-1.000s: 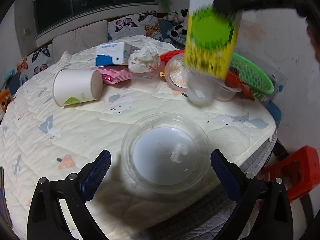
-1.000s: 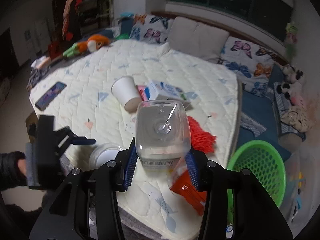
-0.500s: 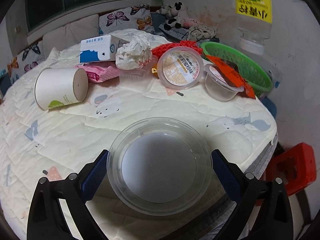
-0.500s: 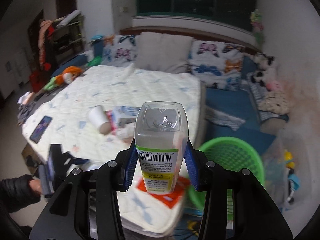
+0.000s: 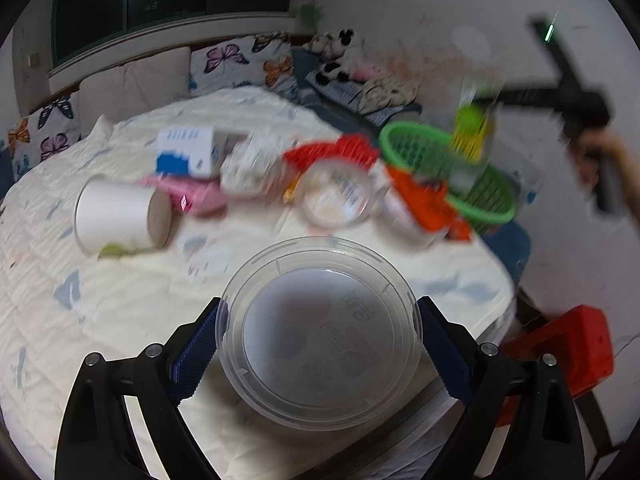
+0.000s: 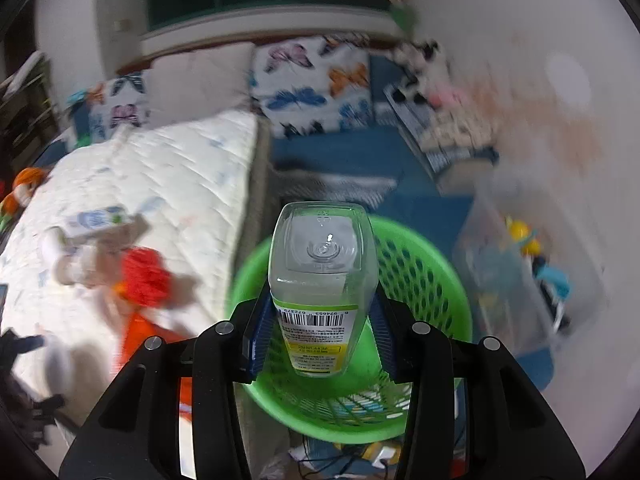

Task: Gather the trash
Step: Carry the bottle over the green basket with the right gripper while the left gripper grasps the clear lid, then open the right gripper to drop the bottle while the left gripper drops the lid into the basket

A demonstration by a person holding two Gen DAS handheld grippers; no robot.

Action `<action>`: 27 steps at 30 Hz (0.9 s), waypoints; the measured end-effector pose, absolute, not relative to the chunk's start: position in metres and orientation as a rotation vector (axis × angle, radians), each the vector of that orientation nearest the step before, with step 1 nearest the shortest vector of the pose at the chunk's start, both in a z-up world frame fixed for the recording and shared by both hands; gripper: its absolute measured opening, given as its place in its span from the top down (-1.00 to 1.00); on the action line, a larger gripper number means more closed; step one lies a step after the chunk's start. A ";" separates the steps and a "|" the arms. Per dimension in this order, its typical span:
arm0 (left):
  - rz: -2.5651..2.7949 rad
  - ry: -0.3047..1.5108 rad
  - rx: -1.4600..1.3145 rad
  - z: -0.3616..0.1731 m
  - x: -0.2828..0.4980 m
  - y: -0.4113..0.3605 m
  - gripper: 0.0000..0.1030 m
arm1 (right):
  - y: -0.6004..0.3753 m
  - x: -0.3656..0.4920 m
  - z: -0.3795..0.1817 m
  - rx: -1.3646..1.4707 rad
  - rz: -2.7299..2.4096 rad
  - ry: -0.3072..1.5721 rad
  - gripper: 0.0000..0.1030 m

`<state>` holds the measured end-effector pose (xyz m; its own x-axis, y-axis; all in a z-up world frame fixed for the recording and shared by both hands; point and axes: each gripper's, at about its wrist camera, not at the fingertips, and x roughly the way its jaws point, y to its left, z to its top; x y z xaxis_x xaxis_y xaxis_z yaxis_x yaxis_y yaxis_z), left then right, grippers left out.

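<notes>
Quilted white bed (image 5: 120, 300), butterfly pillows (image 6: 316, 84), dark window (image 5: 168, 4), stained white wall (image 5: 440, 32)

In my right gripper (image 6: 318, 344) I hold a clear plastic bottle (image 6: 322, 280) with a green and yellow label, its base pointing forward, right over the green perforated basket (image 6: 424, 276) beside the bed (image 5: 132, 300). My left gripper (image 5: 318, 354) clamps a round clear plastic container (image 5: 320, 330) at the bed's edge. On the bed, blurred, lie a white paper cup (image 5: 120, 216) on its side, a blue and white carton (image 5: 186, 156), a pink wrapper (image 5: 192, 198), crumpled tissue (image 5: 250, 168), a lidded clear tub (image 5: 336, 194) and an orange wrapper (image 5: 424, 200).
</notes>
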<state>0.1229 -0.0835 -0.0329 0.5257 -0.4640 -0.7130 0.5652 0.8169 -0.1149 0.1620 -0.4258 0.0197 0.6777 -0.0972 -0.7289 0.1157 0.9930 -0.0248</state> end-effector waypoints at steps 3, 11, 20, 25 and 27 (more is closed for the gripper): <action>-0.653 0.786 0.130 -0.015 0.131 -0.097 -0.76 | -0.440 0.170 -0.013 0.073 -0.145 0.868 0.13; -0.749 0.724 0.158 0.023 0.163 -0.164 -0.76 | -0.457 0.175 -0.072 0.161 -0.164 0.960 0.12; -0.812 0.765 0.221 0.024 0.204 -0.247 -0.76 | -0.470 0.159 -0.067 0.225 -0.156 0.936 0.00; -0.826 0.794 0.251 0.015 0.216 -0.285 -0.76 | -0.473 0.139 -0.052 0.205 -0.149 0.893 -0.07; -0.820 0.812 0.269 0.008 0.222 -0.302 -0.76 | -0.471 0.128 -0.047 0.168 -0.160 0.876 -0.11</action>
